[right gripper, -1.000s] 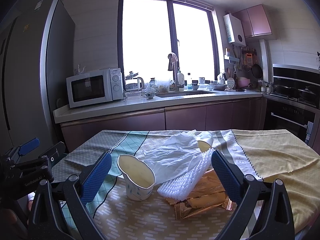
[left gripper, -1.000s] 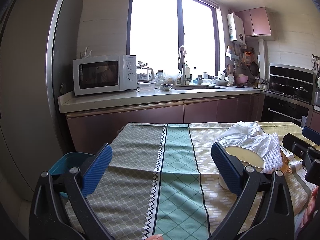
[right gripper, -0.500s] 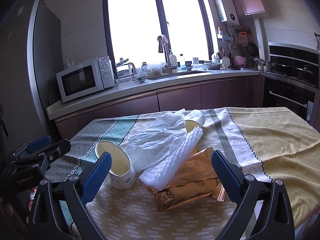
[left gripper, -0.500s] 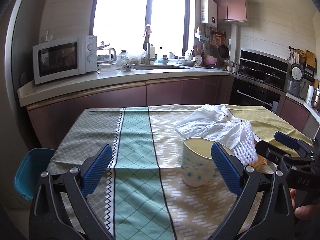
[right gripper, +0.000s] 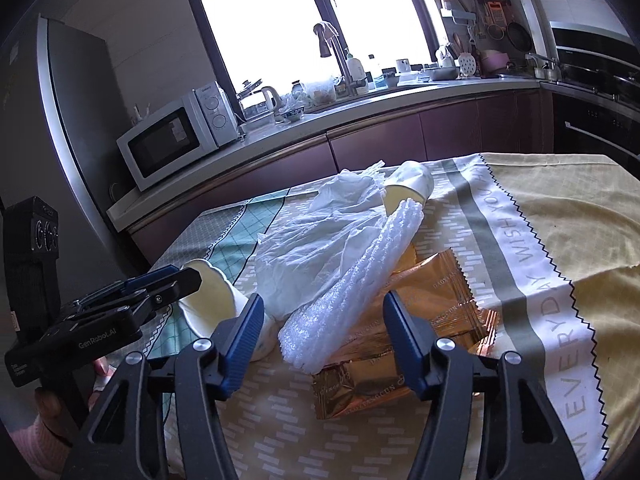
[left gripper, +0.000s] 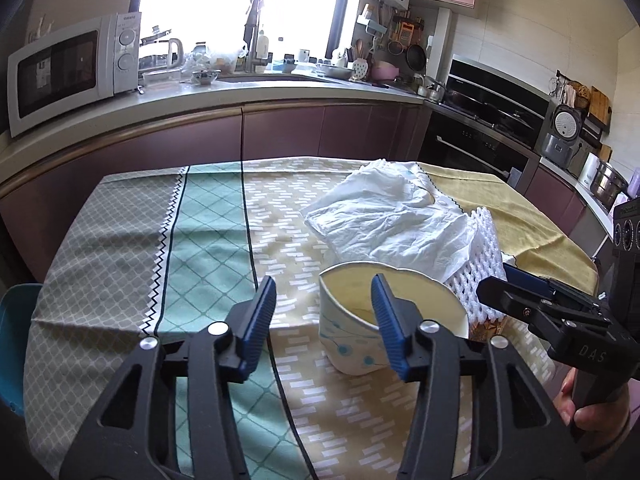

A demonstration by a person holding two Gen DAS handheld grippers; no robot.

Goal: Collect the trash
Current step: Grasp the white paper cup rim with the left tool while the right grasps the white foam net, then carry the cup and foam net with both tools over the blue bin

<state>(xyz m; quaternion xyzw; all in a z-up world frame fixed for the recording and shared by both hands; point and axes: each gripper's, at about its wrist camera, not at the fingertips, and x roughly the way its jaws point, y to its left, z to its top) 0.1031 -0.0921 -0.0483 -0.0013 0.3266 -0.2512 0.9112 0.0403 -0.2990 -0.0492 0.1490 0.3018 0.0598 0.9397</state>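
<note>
A squashed white paper cup (left gripper: pixel 360 320) with blue dots stands on the tablecloth; it also shows in the right wrist view (right gripper: pixel 212 300). My left gripper (left gripper: pixel 323 322) is open, its right finger over the cup's mouth and its left finger outside the cup's left wall. Behind lie a crumpled white plastic bag (left gripper: pixel 384 220), a white foam net sleeve (right gripper: pixel 352 276), gold foil wrappers (right gripper: pixel 400 344) and a second tipped paper cup (right gripper: pixel 412 184). My right gripper (right gripper: pixel 320 334) is open and empty, hovering over the near end of the foam sleeve.
The table (left gripper: pixel 120 240) wears a patterned cloth, grey, green and yellow. A blue bin (left gripper: pixel 16 340) sits below its left edge. Kitchen counter with a microwave (left gripper: pixel 72 68) and sink runs behind; an oven (left gripper: pixel 492 120) stands at the right.
Both grippers have moved forward and down toward the trash and their jaws have narrowed. The left gripper now straddles the near cup's wall; the right one sits over the foam sleeve.
</note>
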